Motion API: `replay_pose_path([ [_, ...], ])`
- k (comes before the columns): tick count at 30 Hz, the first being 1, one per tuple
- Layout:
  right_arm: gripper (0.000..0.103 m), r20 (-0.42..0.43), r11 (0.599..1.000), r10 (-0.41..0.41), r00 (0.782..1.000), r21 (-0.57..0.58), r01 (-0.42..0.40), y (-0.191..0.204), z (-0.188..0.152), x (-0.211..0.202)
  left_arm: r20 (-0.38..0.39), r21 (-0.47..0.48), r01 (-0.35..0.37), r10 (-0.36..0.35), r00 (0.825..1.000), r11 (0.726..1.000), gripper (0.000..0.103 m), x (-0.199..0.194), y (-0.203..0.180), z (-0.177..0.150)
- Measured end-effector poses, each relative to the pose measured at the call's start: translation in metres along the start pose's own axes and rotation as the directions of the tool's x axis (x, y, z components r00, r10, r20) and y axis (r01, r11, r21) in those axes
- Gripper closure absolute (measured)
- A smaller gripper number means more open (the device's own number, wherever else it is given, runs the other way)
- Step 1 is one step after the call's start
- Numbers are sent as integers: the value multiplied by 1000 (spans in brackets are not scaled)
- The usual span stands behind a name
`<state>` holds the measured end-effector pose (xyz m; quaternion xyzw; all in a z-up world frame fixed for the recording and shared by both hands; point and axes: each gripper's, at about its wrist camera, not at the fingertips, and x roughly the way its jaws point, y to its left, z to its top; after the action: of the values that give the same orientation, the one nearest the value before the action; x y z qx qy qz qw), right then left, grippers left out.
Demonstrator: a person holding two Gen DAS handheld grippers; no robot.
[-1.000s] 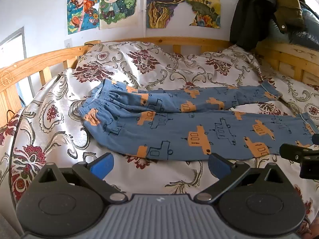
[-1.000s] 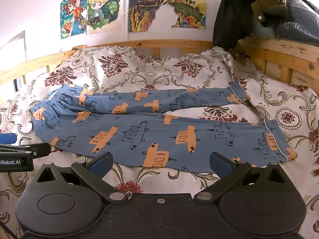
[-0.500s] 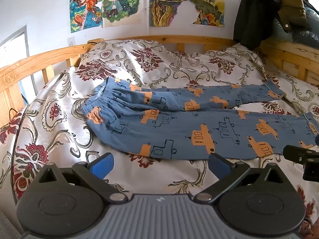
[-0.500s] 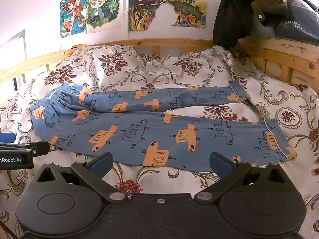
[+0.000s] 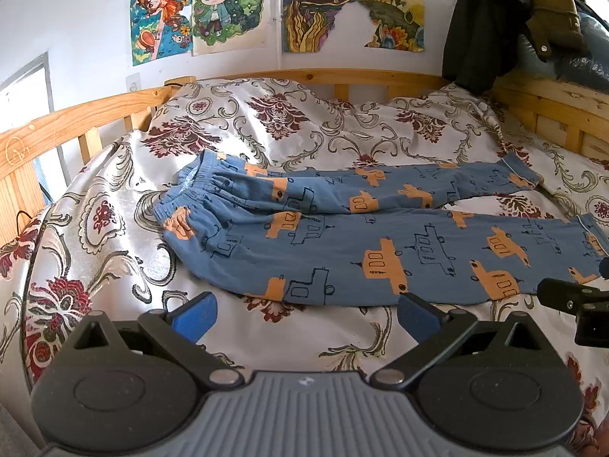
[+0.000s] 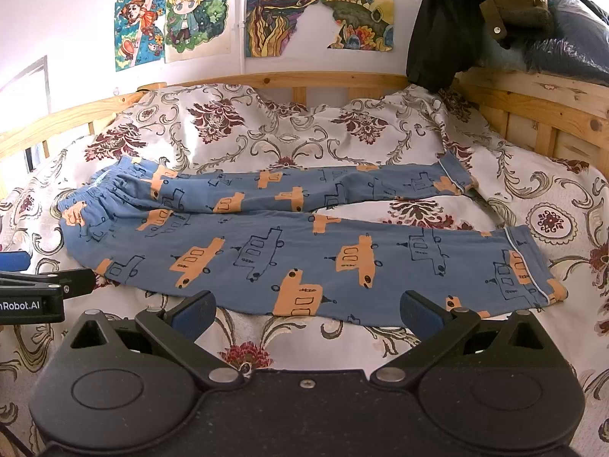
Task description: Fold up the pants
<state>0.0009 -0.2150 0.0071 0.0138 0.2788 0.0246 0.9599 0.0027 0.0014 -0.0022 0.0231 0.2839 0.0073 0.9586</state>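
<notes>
The blue pants (image 5: 342, 236) with orange trucks on them are lying flat on the flowery bed cover (image 5: 342, 133). They are stretching sideways, with the waistband (image 5: 182, 198) over at 9 o'clock and the leg ends (image 6: 525, 262) over at 3 o'clock. The two legs are lying side by side and parting a little near the ends, so some bed cover is showing between them.

No fold is showing yet, so I think the job is only just starting. One leg is waiting to go over the other, and then the long shape is waiting to be folded shorter.

The left gripper (image 5: 304, 310) is hanging at 6 o'clock, just near the close edge of the pants, with its blue fingers (image 5: 194, 312) wide apart and holding nothing. The right gripper (image 6: 308, 310) is doing the same near the close leg, also spread apart and bare. It is hard to tell if any fingertip is touching the cloth, since the view is bent and low.
</notes>
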Motion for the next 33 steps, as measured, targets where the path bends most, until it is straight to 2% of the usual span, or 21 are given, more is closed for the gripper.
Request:
replay_pose_path([
  [33,0,-17,1000,-3,1000,13,4,-2,-2,1,-6,-5,-6,6,1000,1000,0,0,1,-1],
])
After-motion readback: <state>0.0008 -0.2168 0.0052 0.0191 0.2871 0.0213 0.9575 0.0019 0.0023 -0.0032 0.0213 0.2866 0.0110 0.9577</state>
